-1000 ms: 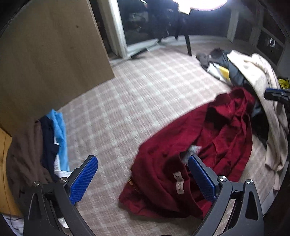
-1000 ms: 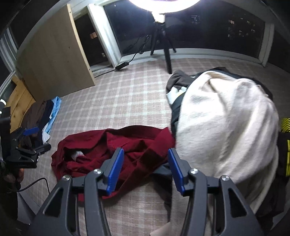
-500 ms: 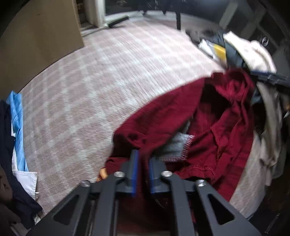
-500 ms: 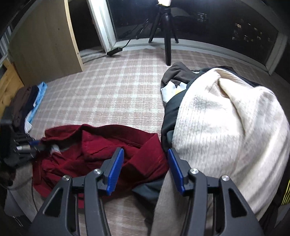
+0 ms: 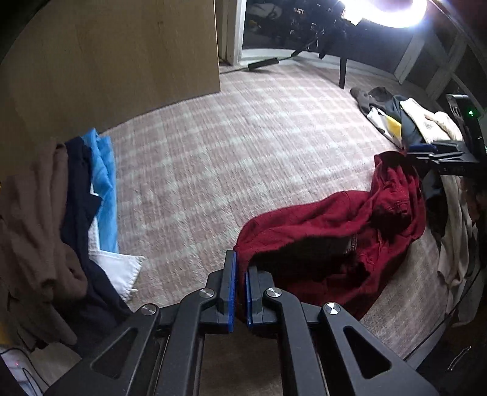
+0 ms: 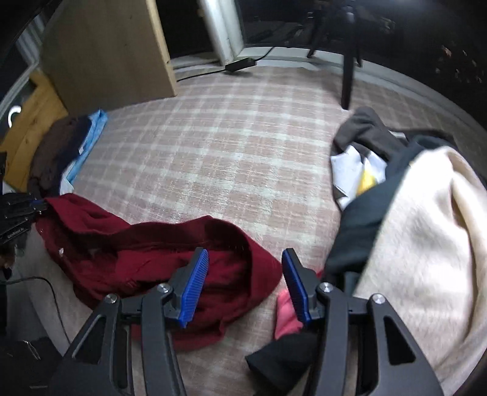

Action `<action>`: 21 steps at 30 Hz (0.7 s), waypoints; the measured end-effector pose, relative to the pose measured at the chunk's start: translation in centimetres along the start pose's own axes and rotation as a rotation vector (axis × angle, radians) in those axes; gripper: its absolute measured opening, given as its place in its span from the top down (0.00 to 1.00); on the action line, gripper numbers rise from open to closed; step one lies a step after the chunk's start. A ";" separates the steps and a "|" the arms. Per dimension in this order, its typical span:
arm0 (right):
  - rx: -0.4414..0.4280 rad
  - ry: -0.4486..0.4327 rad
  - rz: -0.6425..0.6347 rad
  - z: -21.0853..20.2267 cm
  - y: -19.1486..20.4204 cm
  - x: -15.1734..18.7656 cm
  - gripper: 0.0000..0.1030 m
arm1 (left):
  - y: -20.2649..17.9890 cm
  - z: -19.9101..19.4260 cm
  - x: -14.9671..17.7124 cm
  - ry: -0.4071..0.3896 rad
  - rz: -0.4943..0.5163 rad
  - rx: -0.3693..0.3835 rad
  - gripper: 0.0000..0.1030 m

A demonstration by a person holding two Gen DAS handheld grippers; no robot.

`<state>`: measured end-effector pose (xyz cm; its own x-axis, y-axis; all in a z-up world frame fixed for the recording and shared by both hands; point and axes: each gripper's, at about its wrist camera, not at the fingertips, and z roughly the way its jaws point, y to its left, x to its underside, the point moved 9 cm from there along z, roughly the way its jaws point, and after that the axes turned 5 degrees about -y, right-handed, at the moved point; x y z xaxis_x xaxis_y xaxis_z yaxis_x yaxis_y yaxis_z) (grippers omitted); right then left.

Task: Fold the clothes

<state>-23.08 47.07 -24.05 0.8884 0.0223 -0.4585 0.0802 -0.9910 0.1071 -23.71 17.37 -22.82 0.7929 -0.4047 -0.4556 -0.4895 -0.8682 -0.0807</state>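
The left gripper (image 5: 240, 286) has black arms with holes shaped like triangles, round shiny silver screws at the joints, and two flat blue pads on its fingers (image 5: 230, 289). The right gripper (image 6: 245, 284) looks the same, black with silver screws, and its blue pads have little ridges on them. On the side of the right gripper there is a tiny green light.

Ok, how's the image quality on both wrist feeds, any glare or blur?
Left wrist view: bright lamp blows out the top right corner, plaid carpet slightly smeared, crumpled dark red garment readable. Right wrist view: no glare, dim, soft blur on the cream knit garment; fisheye bends both edges.
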 end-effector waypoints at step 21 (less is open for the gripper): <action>-0.114 0.115 -0.378 4.7 6.3 -1.0 0.92 | -3.5 -0.6 3.8 0.121 -0.278 0.104 0.51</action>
<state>-25.57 40.14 -27.08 0.8310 0.4034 -0.3831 0.4547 -0.8893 0.0499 -18.76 18.68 -23.74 0.9359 -0.1923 -0.2951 -0.2772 -0.9190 -0.2805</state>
